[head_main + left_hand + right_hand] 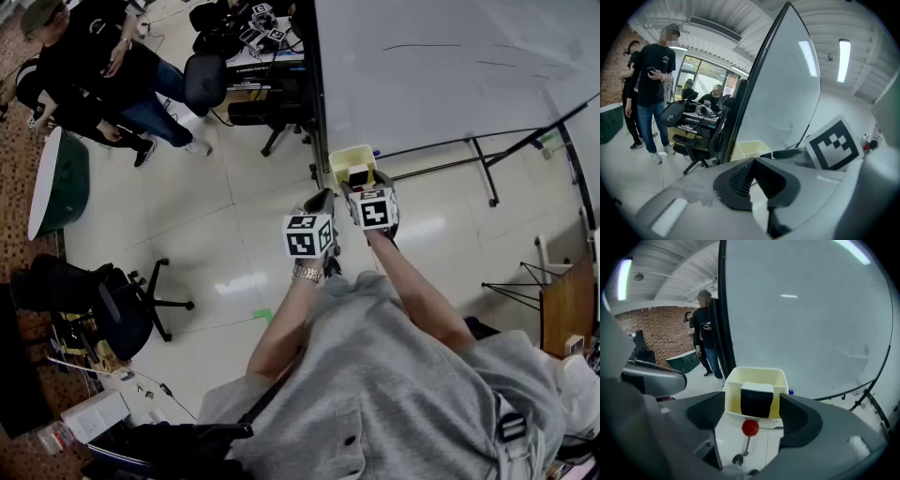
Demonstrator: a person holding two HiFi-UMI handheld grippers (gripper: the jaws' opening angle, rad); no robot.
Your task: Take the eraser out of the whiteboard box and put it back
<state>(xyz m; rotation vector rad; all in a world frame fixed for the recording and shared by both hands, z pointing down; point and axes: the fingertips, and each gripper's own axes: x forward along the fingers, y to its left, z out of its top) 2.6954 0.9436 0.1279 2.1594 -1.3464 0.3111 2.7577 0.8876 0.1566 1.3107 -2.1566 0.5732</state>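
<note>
A pale yellow box (339, 159) hangs at the lower corner of the whiteboard (441, 66). The eraser (359, 174), white-backed with a black felt face, stands upright inside it. In the right gripper view the eraser (757, 401) sits in the box (732, 397) straight ahead. My right gripper (752, 417) is open wide just short of the box, its jaws either side and touching nothing. My left gripper (754, 163) is shut on nothing and hangs left of the box (749, 149). In the head view the right gripper (361, 187) is at the box and the left gripper (321, 202) beside it.
The whiteboard's stand legs (483, 169) spread over the floor to the right. A desk with equipment (253, 37) and an office chair (206, 80) stand behind the board's left edge. People (103, 66) stand far left by a round table (56, 183). Another chair (122, 300) is nearer left.
</note>
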